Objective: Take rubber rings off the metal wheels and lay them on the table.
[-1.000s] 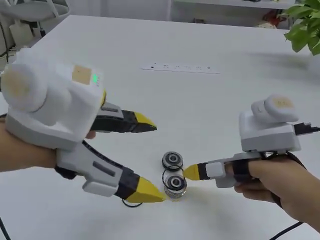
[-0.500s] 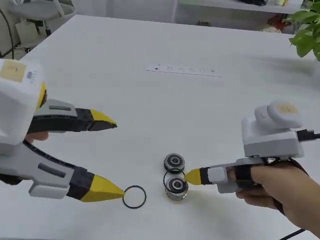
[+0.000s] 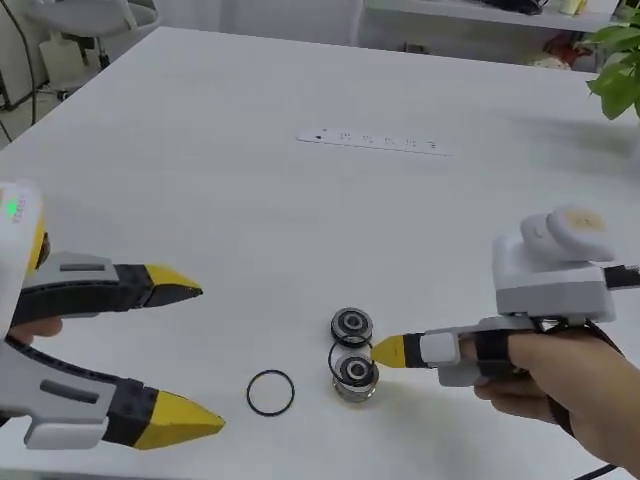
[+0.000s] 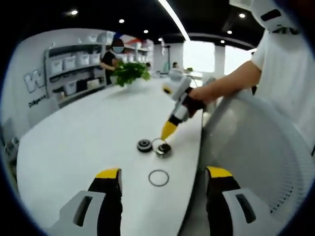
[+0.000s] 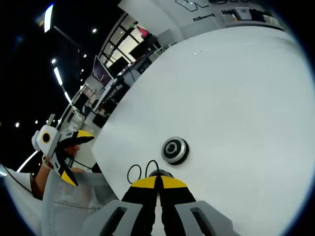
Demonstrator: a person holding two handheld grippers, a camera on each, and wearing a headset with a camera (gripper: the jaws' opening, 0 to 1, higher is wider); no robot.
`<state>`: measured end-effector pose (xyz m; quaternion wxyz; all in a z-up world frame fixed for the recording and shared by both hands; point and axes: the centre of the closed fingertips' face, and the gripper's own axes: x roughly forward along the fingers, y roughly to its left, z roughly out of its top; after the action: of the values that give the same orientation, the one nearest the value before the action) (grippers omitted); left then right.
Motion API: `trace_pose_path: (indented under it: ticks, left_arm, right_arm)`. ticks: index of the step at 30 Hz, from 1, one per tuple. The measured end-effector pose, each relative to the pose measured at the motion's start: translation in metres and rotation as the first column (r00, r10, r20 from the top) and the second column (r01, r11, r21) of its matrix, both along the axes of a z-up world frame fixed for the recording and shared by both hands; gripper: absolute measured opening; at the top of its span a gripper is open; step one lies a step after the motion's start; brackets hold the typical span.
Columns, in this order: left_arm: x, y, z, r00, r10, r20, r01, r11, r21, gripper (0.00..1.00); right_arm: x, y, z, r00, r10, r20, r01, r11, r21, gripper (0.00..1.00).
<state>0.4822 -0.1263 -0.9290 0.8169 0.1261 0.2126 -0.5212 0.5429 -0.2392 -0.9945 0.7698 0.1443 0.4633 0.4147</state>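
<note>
Ring (image 3: 270,392) is lying flat on the desk (image 3: 300,220), left of the wheels (image 3: 351,325); further left, the left claw (image 3: 195,358) is hovering with jaws apart, empty. A second ring (image 3: 331,356) is hanging half off the front wheel (image 3: 356,372), where the right claw (image 3: 385,350), jaws together, is pressing. A slip there risks rolling that wheel away.

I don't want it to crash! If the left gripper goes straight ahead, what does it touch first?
Probably the loose rubber ring ahead of the left gripper's open jaws, though its height is unclear.
</note>
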Motion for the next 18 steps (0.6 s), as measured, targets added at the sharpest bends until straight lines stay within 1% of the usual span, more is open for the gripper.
trace_pose_path:
  ticks: [6,9,12,14,18]
  left_arm:
    - [-0.006,0.000,-0.010,1.000,0.005,-0.019,-0.004,1.000,0.010,0.71]
    - [-0.006,0.001,-0.010,0.999,0.019,-0.026,-0.019,1.000,-0.001,0.71]
    - [-0.006,0.001,-0.011,0.999,0.029,-0.026,-0.029,1.000,-0.006,0.71]
    - [-0.008,-0.001,-0.011,0.999,0.029,-0.030,-0.029,0.999,-0.012,0.71]
    - [-0.011,0.000,-0.015,0.999,0.033,-0.033,-0.033,0.999,-0.006,0.71]
  right_arm:
    - [0.000,0.000,0.002,1.000,-0.008,-0.001,0.008,1.000,0.007,0.00]
    - [-0.001,0.001,0.003,1.000,-0.008,0.000,0.008,1.000,0.008,0.00]
    - [-0.001,0.001,0.003,1.000,-0.006,0.001,0.006,1.000,0.008,0.00]
    - [-0.001,0.002,0.003,1.000,-0.006,0.003,0.006,1.000,0.008,0.00]
    - [-0.002,0.002,0.004,1.000,-0.007,0.005,0.007,1.000,0.009,0.00]
